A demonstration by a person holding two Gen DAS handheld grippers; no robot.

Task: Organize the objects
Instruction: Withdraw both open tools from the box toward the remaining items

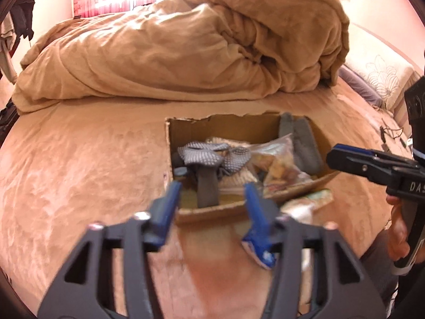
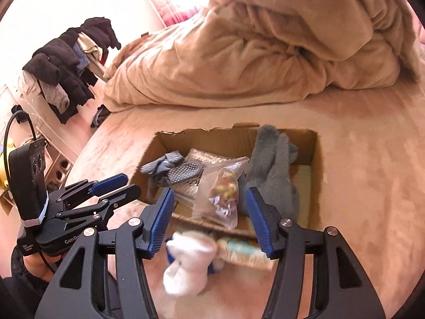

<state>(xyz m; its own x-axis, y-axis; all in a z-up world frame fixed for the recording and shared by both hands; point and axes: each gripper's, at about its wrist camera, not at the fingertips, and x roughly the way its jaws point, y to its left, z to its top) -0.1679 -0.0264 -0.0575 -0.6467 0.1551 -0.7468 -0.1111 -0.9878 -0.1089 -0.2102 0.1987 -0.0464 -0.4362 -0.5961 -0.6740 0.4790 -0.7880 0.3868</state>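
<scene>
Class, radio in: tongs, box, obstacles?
Left tongs open, empty. Right tongs open over white plush toy. Cardboard box open, holding socks and a bag. Nothing blocking.

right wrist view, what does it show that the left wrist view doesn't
Only the right wrist view shows the clothes rack piled with dark garments and the white soft toy between the right gripper jaws. Only the left wrist view shows the flowered pillow at the bed's right edge. Both show the cardboard box holding grey socks, dotted gloves and a clear bag, plus the tan duvet.
</scene>
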